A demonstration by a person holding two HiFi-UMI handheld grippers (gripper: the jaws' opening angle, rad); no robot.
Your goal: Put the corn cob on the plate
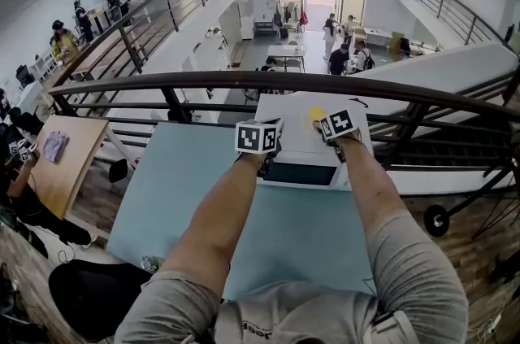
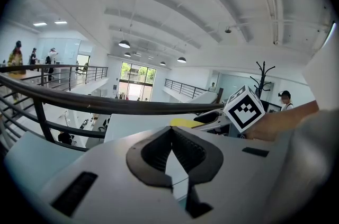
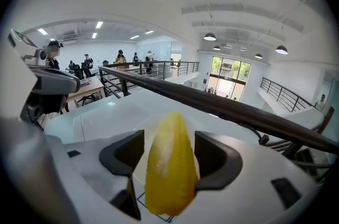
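The yellow corn cob [image 3: 168, 164] lies lengthwise between the jaws of my right gripper [image 3: 169, 134], tip pointing away. It rests on a pale white plate [image 3: 135, 123] on the white surface. The jaws stand wide; a gap shows beside the left pad [image 3: 132, 151], so nothing presses on the cob. The head view shows the cob [image 1: 317, 114] as a yellow spot just ahead of the right gripper [image 1: 327, 121]. My left gripper [image 1: 268, 127] hovers beside it to the left; in its own view the left gripper [image 2: 170, 130] is shut with nothing in it.
The white surface [image 1: 292, 141] tops a white box with a dark front panel [image 1: 302, 173], standing on a blue-grey table [image 1: 276, 237]. A dark handrail [image 1: 244, 79] runs right behind it, with a drop to a lower floor beyond. A black cable [image 1: 357, 102] lies at the back right.
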